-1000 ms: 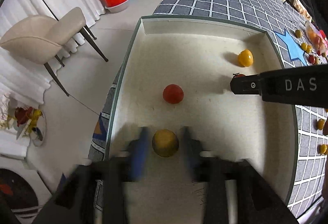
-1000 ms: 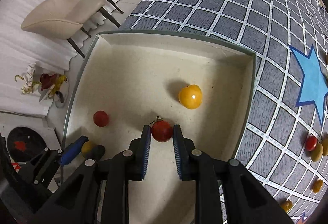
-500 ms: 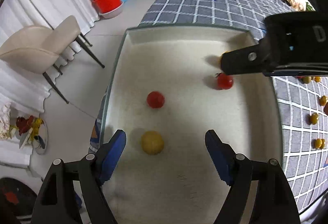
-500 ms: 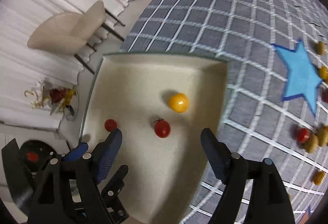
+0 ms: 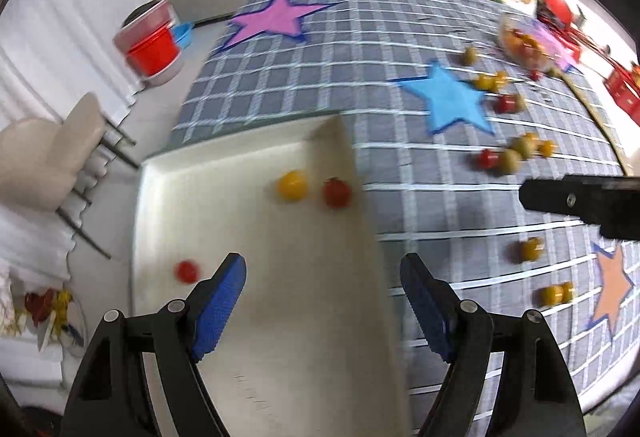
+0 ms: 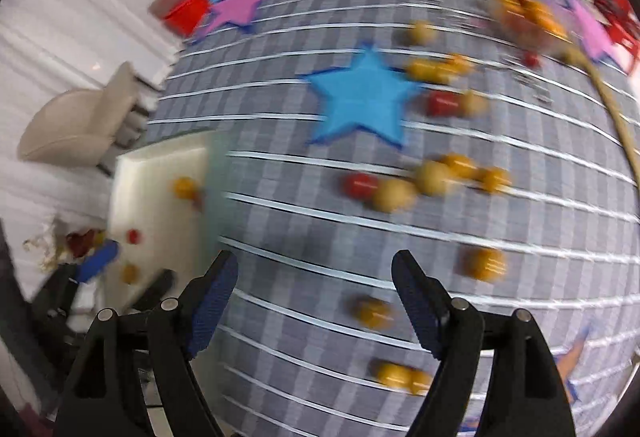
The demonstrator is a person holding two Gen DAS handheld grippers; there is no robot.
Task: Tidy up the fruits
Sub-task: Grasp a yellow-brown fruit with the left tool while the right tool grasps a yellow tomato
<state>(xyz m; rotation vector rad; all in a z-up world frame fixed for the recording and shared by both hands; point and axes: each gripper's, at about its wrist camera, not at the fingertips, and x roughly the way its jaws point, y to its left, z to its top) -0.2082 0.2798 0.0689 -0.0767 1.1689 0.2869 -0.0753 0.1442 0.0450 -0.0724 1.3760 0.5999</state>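
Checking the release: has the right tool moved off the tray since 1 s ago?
Yes. The right tool, open and empty, now hangs over the checkered cloth, with the tray off to its left.

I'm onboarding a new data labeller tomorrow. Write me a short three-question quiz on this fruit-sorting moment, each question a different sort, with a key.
1. True or false: the left tool is gripping a fruit.
2. Multiple choice: where does the yellow tomato next to the red tomato lie? A) inside the white tray B) on the blue star C) between the right tool's jaws
3. Fill in: the checked tablecloth is mostly ____ with white lines.

Key: 1 false; 2 A; 3 grey.
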